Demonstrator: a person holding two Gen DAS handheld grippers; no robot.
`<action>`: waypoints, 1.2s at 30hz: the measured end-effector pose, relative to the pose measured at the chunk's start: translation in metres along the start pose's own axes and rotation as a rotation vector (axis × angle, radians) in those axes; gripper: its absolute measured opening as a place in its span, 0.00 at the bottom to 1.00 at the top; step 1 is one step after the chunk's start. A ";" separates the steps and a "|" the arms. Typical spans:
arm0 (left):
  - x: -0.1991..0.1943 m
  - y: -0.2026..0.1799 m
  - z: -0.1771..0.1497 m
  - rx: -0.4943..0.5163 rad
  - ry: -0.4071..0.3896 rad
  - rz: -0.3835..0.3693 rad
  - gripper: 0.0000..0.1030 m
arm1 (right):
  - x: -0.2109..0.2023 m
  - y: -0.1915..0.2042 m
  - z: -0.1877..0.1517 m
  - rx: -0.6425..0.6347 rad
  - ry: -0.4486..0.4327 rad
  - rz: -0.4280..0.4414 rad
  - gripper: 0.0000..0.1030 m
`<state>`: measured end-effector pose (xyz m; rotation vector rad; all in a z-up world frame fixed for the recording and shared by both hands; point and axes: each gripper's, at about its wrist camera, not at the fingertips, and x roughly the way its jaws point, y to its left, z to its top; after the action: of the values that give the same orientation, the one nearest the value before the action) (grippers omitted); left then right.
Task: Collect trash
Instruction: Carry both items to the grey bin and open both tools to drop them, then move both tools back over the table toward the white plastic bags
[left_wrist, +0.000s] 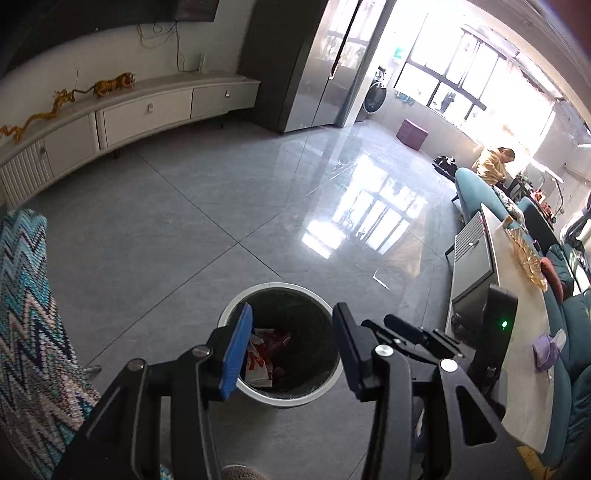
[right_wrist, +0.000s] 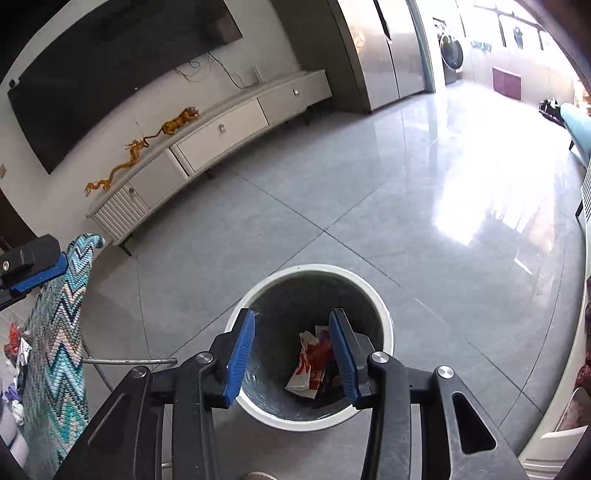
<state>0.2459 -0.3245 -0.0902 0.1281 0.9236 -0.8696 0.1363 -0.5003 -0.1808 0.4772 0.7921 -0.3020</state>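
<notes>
A round bin with a white rim (left_wrist: 273, 286) (right_wrist: 310, 268) stands on the grey tile floor just below both grippers. Inside it lies crumpled red-and-white wrapper trash (left_wrist: 258, 356) (right_wrist: 308, 367). My left gripper (left_wrist: 292, 310) hangs over the bin's mouth, open, with nothing between its blue pads (left_wrist: 236, 350). My right gripper (right_wrist: 293, 314) is also above the bin, open and empty. In the right wrist view, one blue-padded finger of the left gripper (right_wrist: 38, 273) shows at the left edge.
A zigzag-patterned fabric seat (left_wrist: 29, 314) (right_wrist: 59, 332) stands left of the bin, with a metal leg (right_wrist: 125, 361) beside it. A low table (left_wrist: 524, 369) and a teal sofa (left_wrist: 472, 184) lie to the right. A white TV cabinet (left_wrist: 147, 110) lines the far wall. A person (left_wrist: 493, 164) sits far off.
</notes>
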 end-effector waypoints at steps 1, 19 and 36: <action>-0.013 -0.005 -0.003 0.010 -0.013 0.006 0.42 | -0.012 0.004 0.002 -0.009 -0.024 0.002 0.42; -0.274 0.079 -0.097 -0.111 -0.334 0.276 0.43 | -0.199 0.141 -0.001 -0.218 -0.299 0.209 0.51; -0.425 0.224 -0.234 -0.400 -0.416 0.622 0.48 | -0.240 0.286 -0.028 -0.460 -0.268 0.496 0.53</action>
<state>0.1260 0.1840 0.0225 -0.1088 0.5925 -0.1137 0.0827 -0.2224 0.0642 0.1801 0.4392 0.2722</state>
